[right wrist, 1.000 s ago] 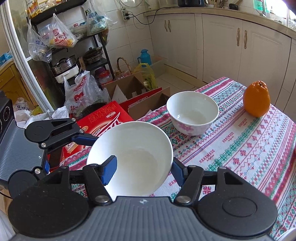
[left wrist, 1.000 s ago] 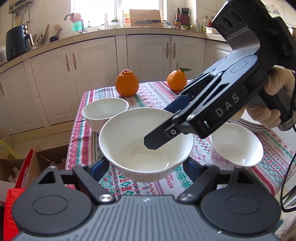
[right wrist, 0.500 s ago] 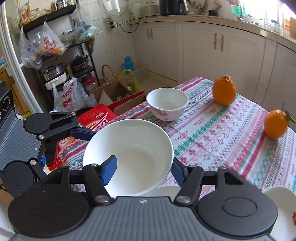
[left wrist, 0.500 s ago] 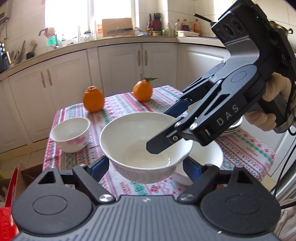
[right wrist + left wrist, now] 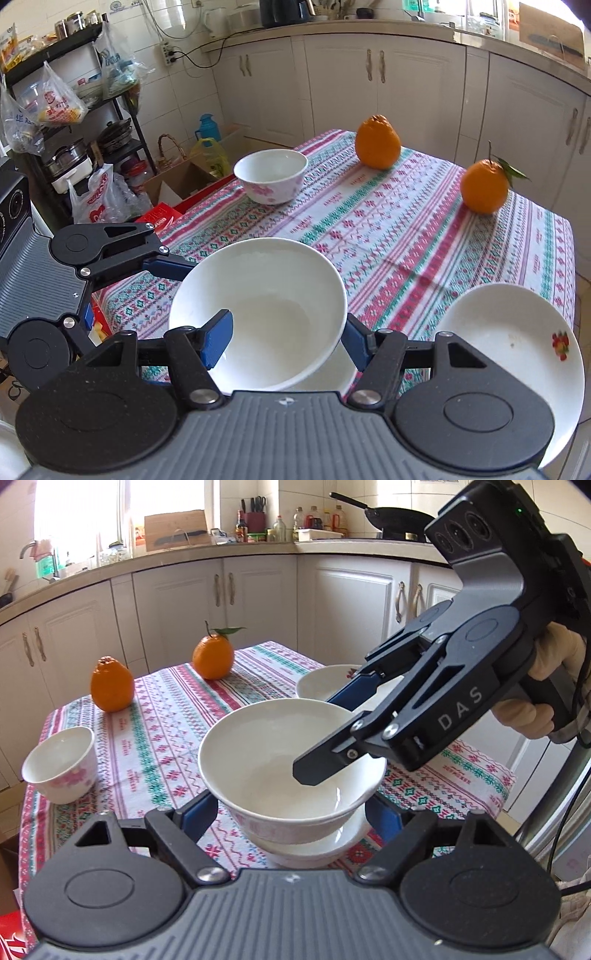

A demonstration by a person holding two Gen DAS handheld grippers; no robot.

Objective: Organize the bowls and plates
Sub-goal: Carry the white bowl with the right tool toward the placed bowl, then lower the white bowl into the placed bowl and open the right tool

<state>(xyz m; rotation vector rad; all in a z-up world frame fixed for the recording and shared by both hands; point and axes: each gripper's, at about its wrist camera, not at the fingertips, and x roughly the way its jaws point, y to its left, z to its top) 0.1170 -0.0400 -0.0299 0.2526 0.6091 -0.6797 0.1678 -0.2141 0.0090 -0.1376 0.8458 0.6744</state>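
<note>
A large white bowl (image 5: 280, 768) (image 5: 258, 314) is held just above a second white bowl (image 5: 306, 853) on the patterned tablecloth (image 5: 166, 723). My right gripper (image 5: 286, 339) is shut on the large bowl's rim, one finger inside and one outside. My left gripper (image 5: 291, 812) has its fingers spread on either side of the bowl's base; I cannot tell if they press it. A small floral bowl (image 5: 61, 764) (image 5: 271, 175) stands at the table's far corner. A white plate (image 5: 513, 347) lies at the right; it also shows in the left wrist view (image 5: 325, 681).
Two oranges (image 5: 377, 142) (image 5: 484, 186) sit toward the back of the table. White cabinets (image 5: 184, 602) stand behind it. Boxes and bags (image 5: 110, 192) crowd the floor beside a metal rack (image 5: 74, 122).
Both grippers carried the large bowl along the table, away from the floral bowl, and brought it down over the second bowl by the plate.
</note>
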